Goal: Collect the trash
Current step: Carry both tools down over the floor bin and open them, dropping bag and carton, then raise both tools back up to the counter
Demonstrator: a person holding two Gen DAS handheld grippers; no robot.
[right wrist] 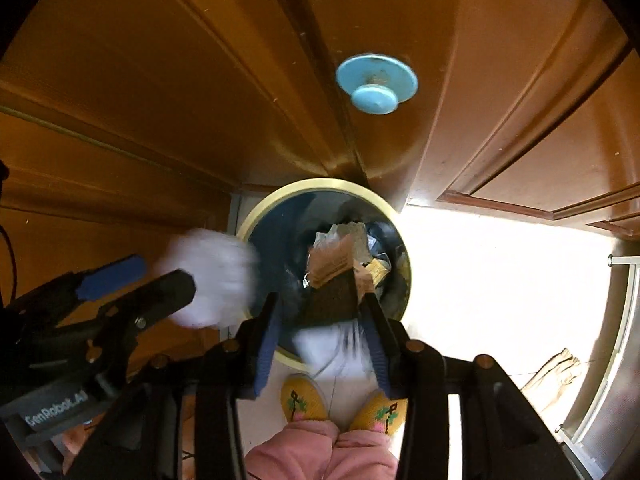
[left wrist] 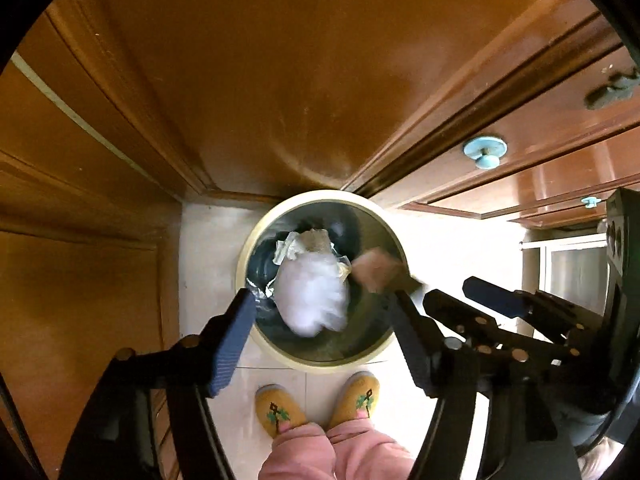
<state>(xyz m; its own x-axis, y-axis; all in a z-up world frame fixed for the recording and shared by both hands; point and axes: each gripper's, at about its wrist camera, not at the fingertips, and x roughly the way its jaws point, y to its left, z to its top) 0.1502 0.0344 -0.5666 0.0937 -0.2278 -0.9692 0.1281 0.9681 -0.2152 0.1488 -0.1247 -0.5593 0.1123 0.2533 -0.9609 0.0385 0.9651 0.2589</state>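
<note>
Both tools point down over a round trash bin (left wrist: 256,240) on the tiled floor. The left tool (left wrist: 320,340) stands apart, a blurred white wad (left wrist: 312,300) loose over the bin's mouth. The right tool (right wrist: 320,340) is apart too, brown cardboard (right wrist: 332,284) between its fingers, contact unclear.

White wad (left wrist: 312,296): motion-blurred, material unreadable. Brown scrap (left wrist: 376,270): smeared, outline lost. Bin (left wrist: 256,232): floor buried under litter; near rim masked by gripper fingers (right wrist: 266,344). Pink trouser legs (right wrist: 320,454): cut by bottom edge. Paper (right wrist: 554,372) at right: partly cropped, unidentifiable.
</note>
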